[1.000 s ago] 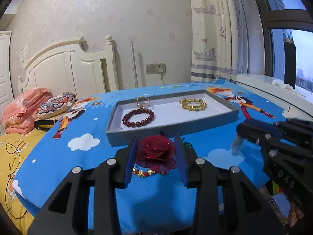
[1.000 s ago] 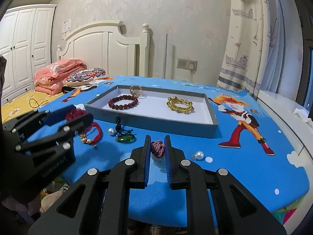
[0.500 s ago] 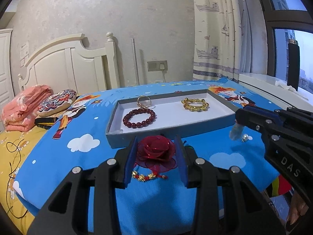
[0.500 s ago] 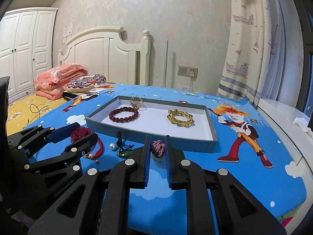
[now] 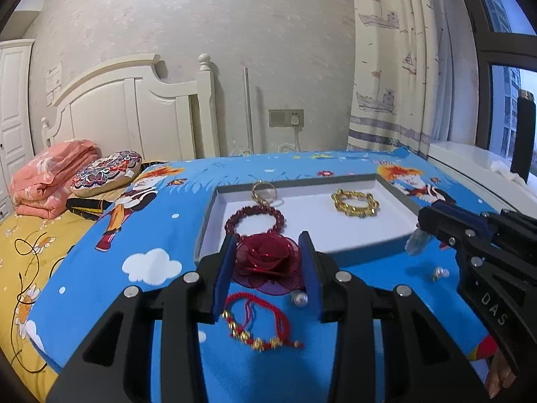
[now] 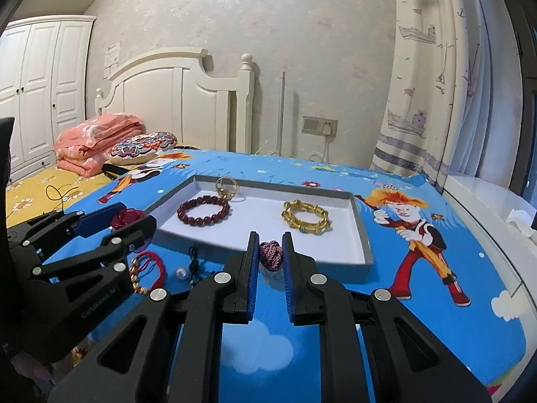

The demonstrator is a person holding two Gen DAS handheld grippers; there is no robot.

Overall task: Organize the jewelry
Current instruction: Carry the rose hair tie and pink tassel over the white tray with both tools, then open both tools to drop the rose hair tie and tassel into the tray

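Between the blue pads of my left gripper (image 5: 268, 262) sits a dark red fabric rose (image 5: 268, 260), clamped on both sides and held above the blue cartoon-print cover (image 5: 141, 235). Below it on the cover lies a red cord bracelet with gold beads (image 5: 258, 325), and a pearl bead (image 5: 299, 299) rests just beside the inner edge of my right-hand pad. A second pearl (image 5: 440, 272) lies farther right on the cover.

My right gripper (image 6: 270, 255) is nearly together, pinched on a small purple knotted cord ball (image 6: 270, 254). From the left wrist view something pale and bluish hangs under those fingertips, too blurred to name. Seen from the right wrist, the left gripper stands at the left with the rose between its fingers, and near it on the cover are the red cord bracelet, a pearl and a black cord whose pendant is hidden behind my fingers.

Beyond both grippers is the grey tray (image 5: 208, 221) with a white floor, lying flat on the cover. Inside it, at the far left, a gold ring piece (image 5: 264, 192) touches a dark red bead bracelet (image 5: 255, 220) just nearer; a chunky gold bracelet (image 5: 355, 203) lies well apart from them, toward the tray's right.

Far left, a folded pink blanket (image 6: 97, 144) and a patterned round cushion (image 6: 142, 144) rest before the white headboard (image 6: 174, 100).
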